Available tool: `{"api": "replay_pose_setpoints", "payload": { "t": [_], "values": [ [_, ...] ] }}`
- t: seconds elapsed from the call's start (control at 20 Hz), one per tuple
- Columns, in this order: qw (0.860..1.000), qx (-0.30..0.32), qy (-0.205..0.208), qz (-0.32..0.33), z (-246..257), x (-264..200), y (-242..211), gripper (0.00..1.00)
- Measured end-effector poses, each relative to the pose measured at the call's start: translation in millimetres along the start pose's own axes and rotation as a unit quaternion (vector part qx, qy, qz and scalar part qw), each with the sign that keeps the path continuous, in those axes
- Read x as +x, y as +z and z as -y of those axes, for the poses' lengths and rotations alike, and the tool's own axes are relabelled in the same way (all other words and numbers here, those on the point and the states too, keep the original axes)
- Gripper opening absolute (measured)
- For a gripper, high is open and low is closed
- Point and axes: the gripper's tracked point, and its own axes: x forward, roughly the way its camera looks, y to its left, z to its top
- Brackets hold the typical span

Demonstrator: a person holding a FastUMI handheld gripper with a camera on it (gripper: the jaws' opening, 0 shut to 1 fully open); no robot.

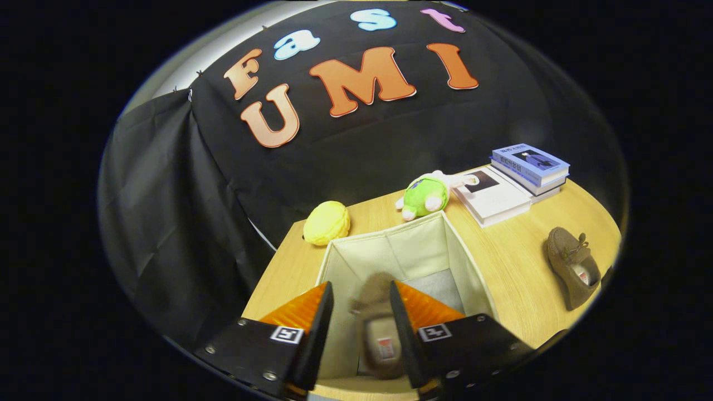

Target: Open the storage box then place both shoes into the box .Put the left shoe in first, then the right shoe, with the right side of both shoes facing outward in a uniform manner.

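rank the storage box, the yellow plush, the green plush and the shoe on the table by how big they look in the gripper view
1. storage box, open, just beyond the fingers
2. shoe on the table
3. green plush and yellow plush: they look alike, so no ranking

The box sits nearest the camera, which inflates it. The gripper holds a blurred shoe.

The gripper camera looks steeply down along the tongs (361, 303) into the nearby open storage box (412, 250).

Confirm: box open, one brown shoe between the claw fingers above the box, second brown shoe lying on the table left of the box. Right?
One error: the second brown shoe lies on the table right of the box, not left; the yellow plush sits to the left. The gripper view shows it. The rest stands: box open, and one brown shoe, blurred, between the claw fingers above it.
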Motion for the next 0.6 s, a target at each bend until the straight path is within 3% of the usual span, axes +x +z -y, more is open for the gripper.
{"api": "replay_pose_setpoints", "payload": {
  "t": [0.1, 0.2, 0.6],
  "values": [
    [1.000, -0.012, -0.008, 0.009, 7.4, -3.2, 4.0, 0.88],
    [1.000, -0.013, -0.004, 0.010, 10.4, -6.9, 4.7, 0.99],
    [0.999, -0.026, -0.029, 0.033, 76.3, -26.6, 23.4, 0.99]
  ]
}}
